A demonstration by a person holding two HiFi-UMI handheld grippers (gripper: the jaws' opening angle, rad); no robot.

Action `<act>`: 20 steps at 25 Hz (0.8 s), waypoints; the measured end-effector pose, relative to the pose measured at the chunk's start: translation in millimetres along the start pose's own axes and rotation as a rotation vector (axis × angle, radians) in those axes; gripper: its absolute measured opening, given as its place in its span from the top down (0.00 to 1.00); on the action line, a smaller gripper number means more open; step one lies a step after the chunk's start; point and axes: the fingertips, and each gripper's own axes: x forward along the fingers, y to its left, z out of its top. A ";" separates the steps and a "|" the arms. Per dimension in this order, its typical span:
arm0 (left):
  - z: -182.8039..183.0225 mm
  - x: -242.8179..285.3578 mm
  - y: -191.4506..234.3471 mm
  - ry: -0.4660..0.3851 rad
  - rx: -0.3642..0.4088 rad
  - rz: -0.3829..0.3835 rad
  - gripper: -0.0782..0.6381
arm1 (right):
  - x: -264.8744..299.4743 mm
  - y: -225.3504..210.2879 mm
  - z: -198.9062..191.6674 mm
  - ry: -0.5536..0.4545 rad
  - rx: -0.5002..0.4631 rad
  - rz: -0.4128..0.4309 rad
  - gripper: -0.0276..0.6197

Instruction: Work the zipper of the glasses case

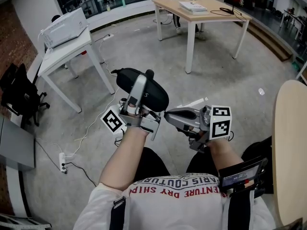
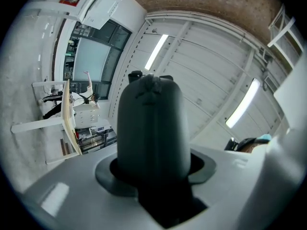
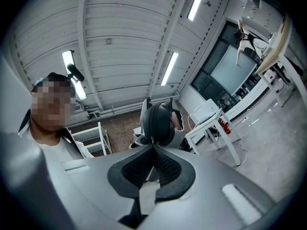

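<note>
The black glasses case (image 1: 152,94) is held up in front of the person's lap. My left gripper (image 1: 140,91) is shut on it, one silver finger (image 1: 138,93) lying across its top. In the left gripper view the case (image 2: 151,123) stands upright between the jaws and fills the middle. My right gripper (image 1: 167,115) comes in from the right and its tip meets the case's near right end. Seen from the right gripper view, the case (image 3: 161,120) is end-on, and the shut jaws pinch the small zipper pull (image 3: 153,141) at its seam.
Below lies a concrete floor with a power strip (image 1: 62,161) and trailing cables. A white table (image 1: 67,51) with a white box stands at the left and a wooden table (image 1: 201,11) at the back. A round wooden tabletop (image 1: 290,152) is at the right.
</note>
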 end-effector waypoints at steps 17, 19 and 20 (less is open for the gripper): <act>-27.6 -15.1 22.5 0.368 0.283 0.132 0.55 | -21.1 -24.3 -24.8 0.190 -0.154 -0.150 0.92; -32.0 -27.6 32.5 0.483 0.383 0.196 0.55 | -31.4 -33.6 -29.5 0.229 -0.190 -0.197 0.91; -36.4 -36.2 39.6 0.556 0.443 0.237 0.55 | -36.9 -39.9 -31.4 0.250 -0.216 -0.235 0.91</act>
